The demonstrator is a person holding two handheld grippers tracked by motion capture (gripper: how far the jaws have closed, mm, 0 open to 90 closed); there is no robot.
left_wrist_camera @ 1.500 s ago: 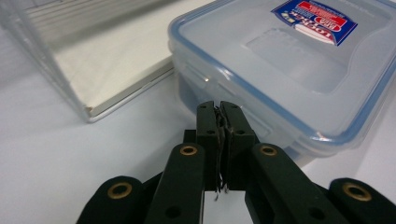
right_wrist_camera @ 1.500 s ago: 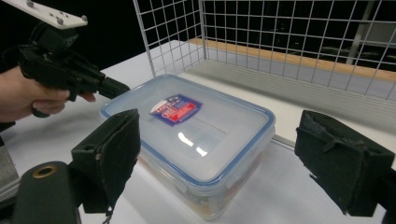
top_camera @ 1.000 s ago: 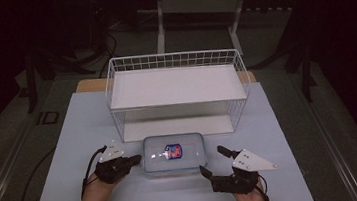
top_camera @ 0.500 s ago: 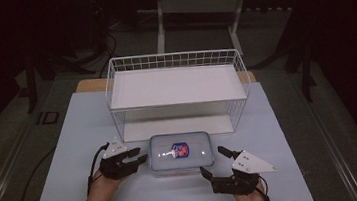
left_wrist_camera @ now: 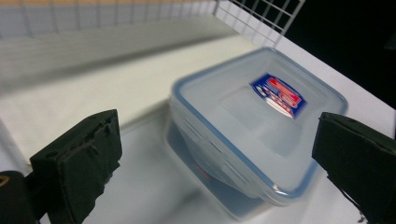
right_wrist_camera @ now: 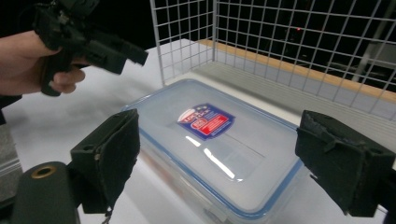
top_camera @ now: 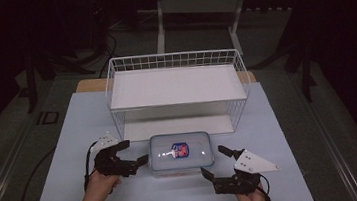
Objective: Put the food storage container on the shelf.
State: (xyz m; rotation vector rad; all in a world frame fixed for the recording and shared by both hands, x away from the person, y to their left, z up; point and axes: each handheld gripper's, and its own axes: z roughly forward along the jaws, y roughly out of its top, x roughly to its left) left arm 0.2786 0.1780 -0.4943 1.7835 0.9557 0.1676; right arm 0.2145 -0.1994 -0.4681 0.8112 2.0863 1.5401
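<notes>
Both jaws apart — the left hand-held gripper (top_camera: pixel 136 152) sits just beside the lidded container (top_camera: pixel 181 153), the right hand-held gripper (top_camera: pixel 216 163) near its front corner — on the tabletop (top_camera: pixel 280 135).

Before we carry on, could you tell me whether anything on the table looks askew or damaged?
Nothing stands out. The lidded container sits flat and closed before the wire shelf; the left gripper and right gripper flank it, jaws open.

A pale blue-white table top (top_camera: pixel 290 134) with a wooden strip along its far edge is lit from above, while the grey floor (top_camera: pixel 1 154) and a metal stand (top_camera: pixel 197 8) behind are left in darkness.
</notes>
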